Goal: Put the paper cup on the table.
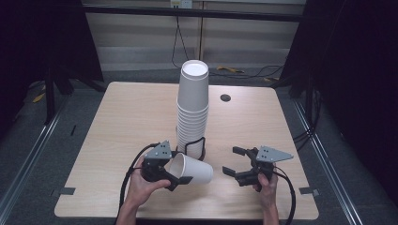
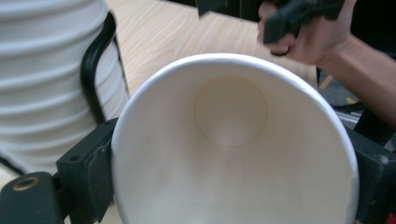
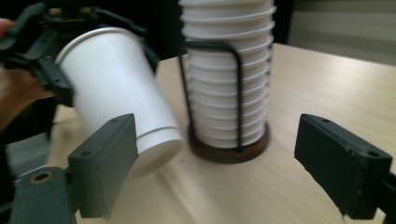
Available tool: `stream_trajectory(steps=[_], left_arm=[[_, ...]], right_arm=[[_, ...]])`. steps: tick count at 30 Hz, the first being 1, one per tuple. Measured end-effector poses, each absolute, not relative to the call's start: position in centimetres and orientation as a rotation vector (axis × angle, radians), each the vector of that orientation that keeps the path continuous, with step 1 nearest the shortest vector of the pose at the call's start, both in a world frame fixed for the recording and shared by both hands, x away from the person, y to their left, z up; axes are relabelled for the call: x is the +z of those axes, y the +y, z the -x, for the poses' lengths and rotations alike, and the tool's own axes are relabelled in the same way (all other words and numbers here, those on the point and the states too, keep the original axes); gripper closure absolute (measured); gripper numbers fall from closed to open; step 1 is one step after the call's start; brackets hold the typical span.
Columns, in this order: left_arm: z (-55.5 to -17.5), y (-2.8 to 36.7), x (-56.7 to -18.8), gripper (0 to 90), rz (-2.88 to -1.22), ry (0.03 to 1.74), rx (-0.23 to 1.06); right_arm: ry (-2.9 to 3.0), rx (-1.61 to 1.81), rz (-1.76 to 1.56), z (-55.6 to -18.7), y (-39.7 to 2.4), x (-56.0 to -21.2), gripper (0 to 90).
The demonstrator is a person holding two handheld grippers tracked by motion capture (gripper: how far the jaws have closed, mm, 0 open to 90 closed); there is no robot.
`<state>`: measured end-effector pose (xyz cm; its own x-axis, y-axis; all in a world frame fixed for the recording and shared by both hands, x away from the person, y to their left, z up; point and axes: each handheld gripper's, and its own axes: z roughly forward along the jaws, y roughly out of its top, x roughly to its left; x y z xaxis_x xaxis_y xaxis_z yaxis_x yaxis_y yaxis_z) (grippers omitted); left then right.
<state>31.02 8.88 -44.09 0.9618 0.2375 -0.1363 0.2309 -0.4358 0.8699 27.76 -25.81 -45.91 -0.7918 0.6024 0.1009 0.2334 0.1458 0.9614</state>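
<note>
- Lying on its side above the worktop [image 1: 117, 122], the paper cup [image 1: 192, 169] is clamped near its rim by the left tongs [image 1: 177, 174].
- Just behind it stands the cup stack [image 1: 193, 108].
- Right tongs [image 1: 233, 161] are wide open, holding nothing, apart from the cup.

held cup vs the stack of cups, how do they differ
The held cup is single and tipped on its side, clamped by the left gripper; the stack stands upright, mouths down, in a wire holder, ungripped. Both are plain white paper.
</note>
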Motion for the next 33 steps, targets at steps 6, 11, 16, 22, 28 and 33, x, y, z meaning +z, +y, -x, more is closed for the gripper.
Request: stream_trajectory(steps=[6,11,16,22,28,33], left_arm=[[-30.9,10.2,-44.1,9.2,-2.071,0.388,0.026],[-30.8,11.4,-43.9,9.1,-2.095,0.427,0.052],[-30.9,11.9,-43.7,9.0,-2.162,0.446,0.063],[-31.2,13.4,-43.2,8.9,-2.191,0.509,0.102],[-31.9,14.8,-42.6,8.7,-2.214,0.581,0.106],[-32.7,15.7,-42.2,8.6,-2.254,0.634,0.135]], right_arm=[[1.915,1.559,-0.949,-27.1,-26.7,-46.7,13.2],[1.781,1.496,-0.999,-26.8,-27.4,-47.4,13.2],[1.703,1.469,-1.05,-26.8,-27.6,-48.2,13.0],[1.588,1.424,-1.065,-26.8,-27.6,-49.2,12.6],[1.546,1.415,-1.07,-26.6,-27.5,-50.1,12.8],[1.527,1.415,-1.047,-26.3,-27.4,-50.2,12.9]])
